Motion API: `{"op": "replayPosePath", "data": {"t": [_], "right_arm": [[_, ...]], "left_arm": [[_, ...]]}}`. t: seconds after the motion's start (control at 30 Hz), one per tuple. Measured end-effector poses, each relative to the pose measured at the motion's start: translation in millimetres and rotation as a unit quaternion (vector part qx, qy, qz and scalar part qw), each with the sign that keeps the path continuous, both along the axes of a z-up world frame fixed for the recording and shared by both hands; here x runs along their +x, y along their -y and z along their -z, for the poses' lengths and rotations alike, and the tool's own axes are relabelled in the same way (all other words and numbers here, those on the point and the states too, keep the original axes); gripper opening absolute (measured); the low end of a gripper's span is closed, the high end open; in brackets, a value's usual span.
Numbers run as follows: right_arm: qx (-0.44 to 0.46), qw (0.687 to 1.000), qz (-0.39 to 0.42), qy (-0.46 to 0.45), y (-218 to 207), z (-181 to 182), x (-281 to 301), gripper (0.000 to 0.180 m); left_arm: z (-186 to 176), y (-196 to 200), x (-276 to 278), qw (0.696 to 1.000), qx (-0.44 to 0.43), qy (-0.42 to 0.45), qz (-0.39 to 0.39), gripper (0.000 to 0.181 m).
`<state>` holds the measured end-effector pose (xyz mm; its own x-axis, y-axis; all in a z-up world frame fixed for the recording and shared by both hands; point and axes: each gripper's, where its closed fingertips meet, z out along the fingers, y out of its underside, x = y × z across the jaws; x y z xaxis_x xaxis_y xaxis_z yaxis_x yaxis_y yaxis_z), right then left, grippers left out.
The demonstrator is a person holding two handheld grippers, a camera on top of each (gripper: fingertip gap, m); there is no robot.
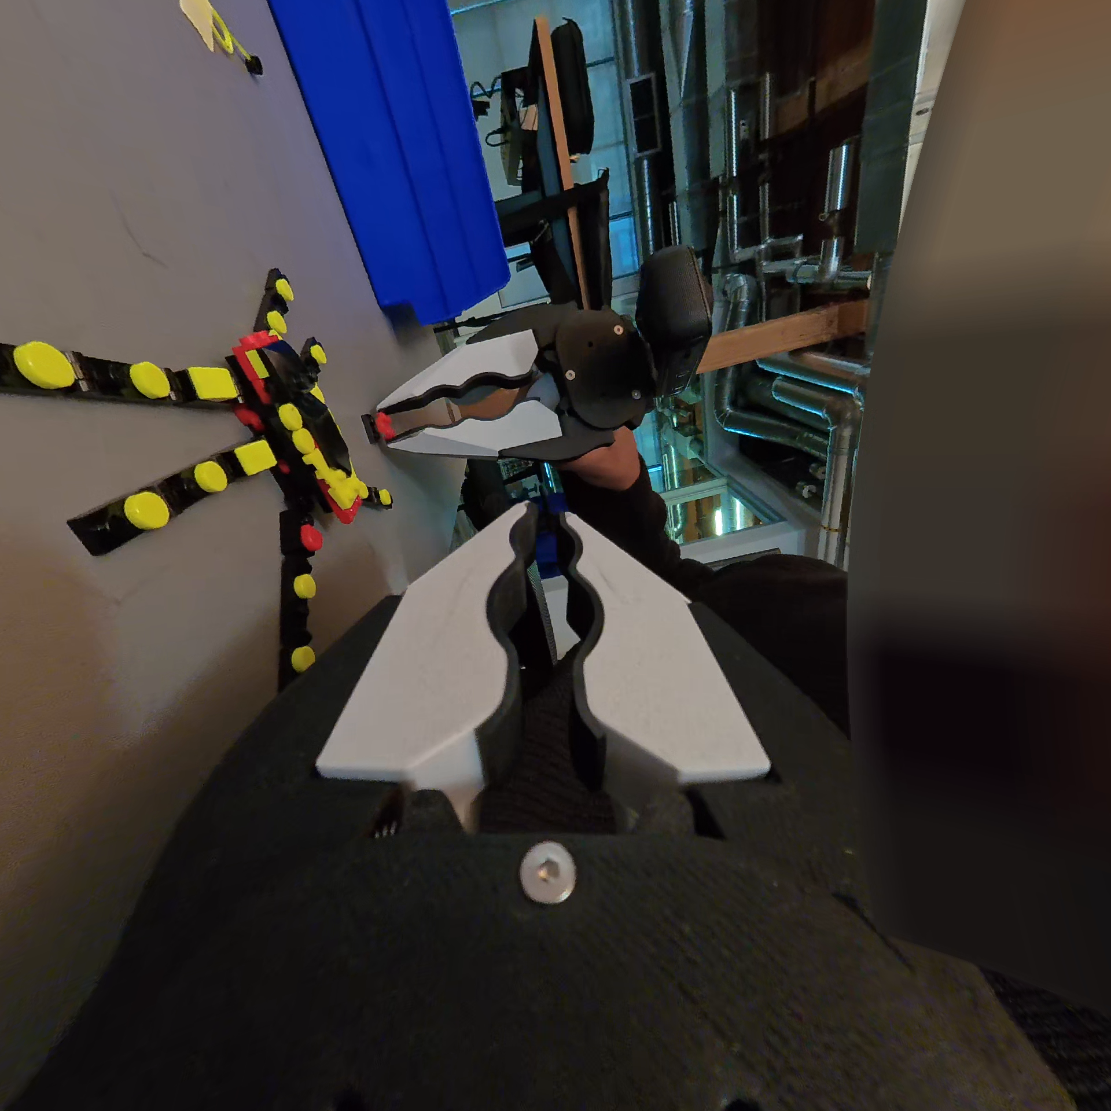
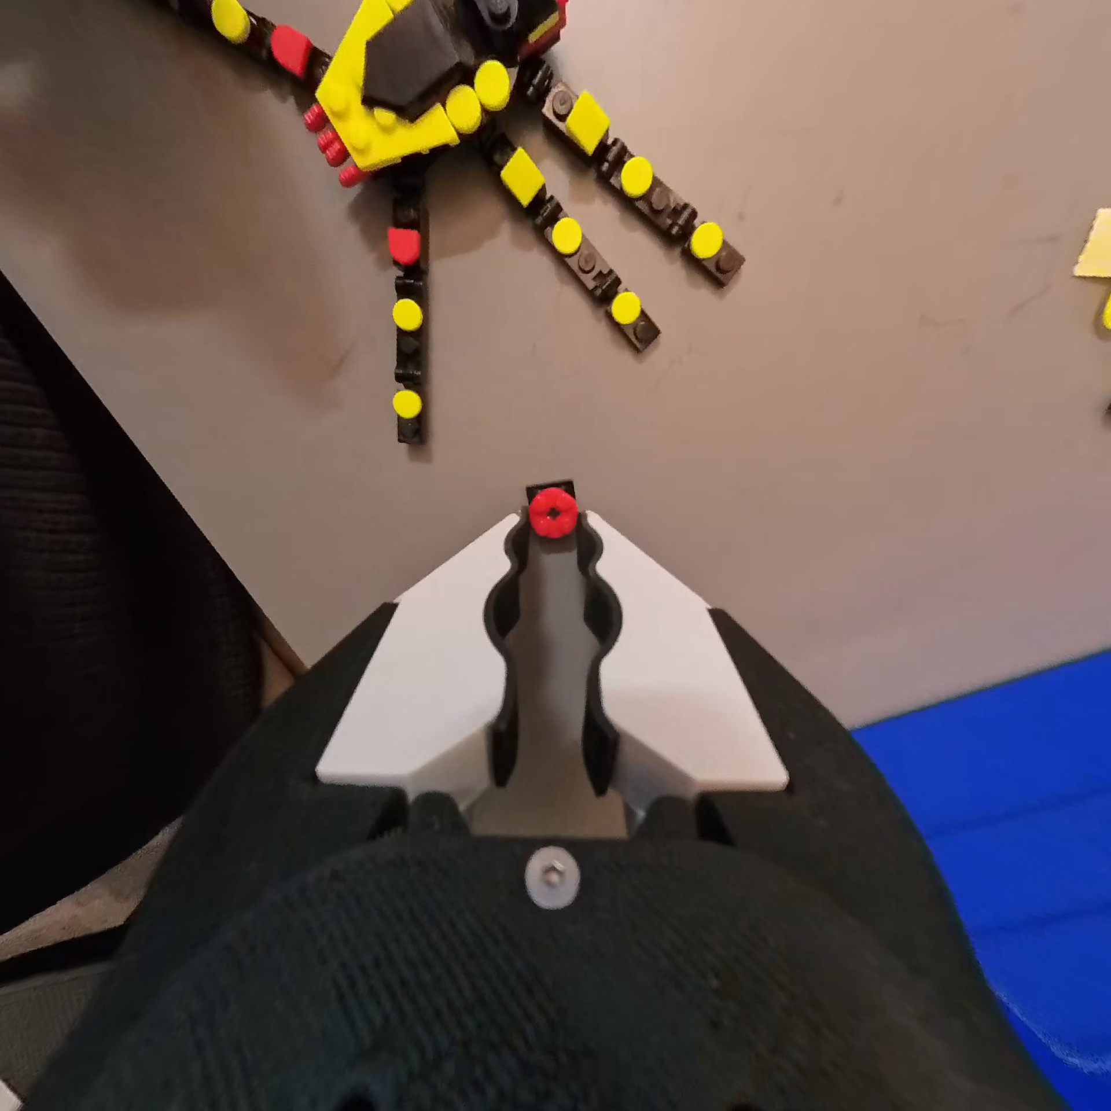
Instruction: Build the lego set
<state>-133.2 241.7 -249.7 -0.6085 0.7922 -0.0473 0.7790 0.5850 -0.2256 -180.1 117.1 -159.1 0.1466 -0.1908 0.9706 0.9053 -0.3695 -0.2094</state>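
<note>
The right gripper (image 2: 552,522) is pinching a small red round stud (image 2: 552,511) with a black piece behind it between its fingertips, low over the grey table (image 2: 841,481). The left gripper (image 1: 546,517) is hanging off the table's edge with its jaws nearly together on nothing. Just beyond the red stud, the black, yellow and red lego model (image 2: 415,102) is lying flat with its legs spreading outward, a blue bin (image 1: 397,156) sitting near it.
</note>
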Motion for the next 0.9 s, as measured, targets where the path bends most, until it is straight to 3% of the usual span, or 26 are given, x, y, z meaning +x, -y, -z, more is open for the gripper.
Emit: {"op": "replayPosePath", "data": {"t": [0.03,0.9], "right_arm": [[0.002,1.000,-0.001,0.004,-0.1,1.1,0.2,0.014],[0.018,0.999,-0.029,0.004,3.7,1.9,-1.8,0.017]], "left_arm": [[0.1,-0.1,0.3,1.000,0.000,0.001,0.001,0.002],[0.5,0.4,0.8,1.000,0.000,0.007,0.003,0.002]]}}
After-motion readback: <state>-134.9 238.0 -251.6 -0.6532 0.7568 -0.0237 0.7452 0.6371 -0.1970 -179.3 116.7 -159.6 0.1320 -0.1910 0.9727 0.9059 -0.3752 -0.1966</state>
